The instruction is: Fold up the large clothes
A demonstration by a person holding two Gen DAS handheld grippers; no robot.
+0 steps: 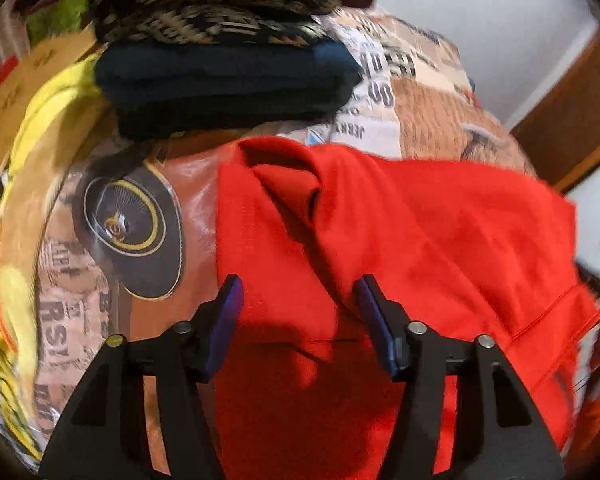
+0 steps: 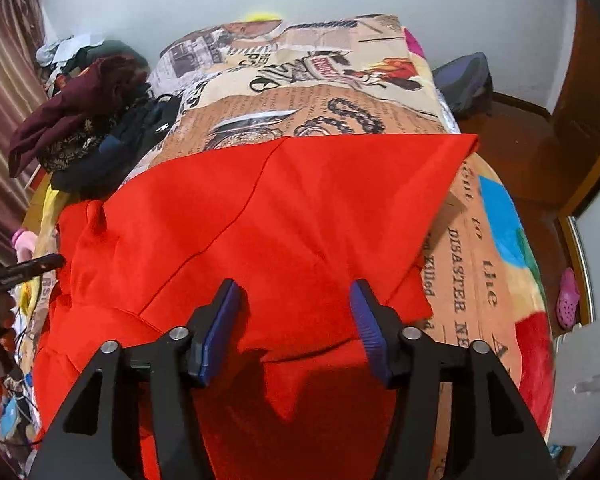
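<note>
While it lies spread across the near half of the bed, the red garment (image 2: 260, 208) fills the middle of the right wrist view, its far edge running straight from nine to two o'clock and ending in a corner at the bed's right side. A seam line crosses it diagonally, and a loose flap is folded over near the bottom, casting a shadow beneath. In the left wrist view the same cloth (image 1: 400, 240) reaches from centre toward four o'clock, with a raised crease bunched at twelve o'clock of its mass.

The right gripper (image 2: 294, 290) hovers above the cloth with its blue-padded fingers spread wide, holding nothing. The left gripper (image 1: 298, 286) is likewise released, its jaws parted over the red fabric, one finger (image 1: 230, 312) over the garment's left edge.

Under the garment sits the bedspread (image 2: 324, 92) printed like old newspaper, with a wheel motif (image 1: 128, 224) at nine o'clock in the left wrist view. A stack of folded clothes (image 1: 220, 80) rests on the bed at twelve o'clock there: a dark blue piece beneath, a patterned one above, a maroon one on top; the right wrist view shows that heap (image 2: 88, 120) at ten o'clock. A yellow cloth (image 1: 52, 128) lies beside it at ten o'clock. A pink shoe (image 2: 568, 298) sits on the floor at three o'clock.
</note>
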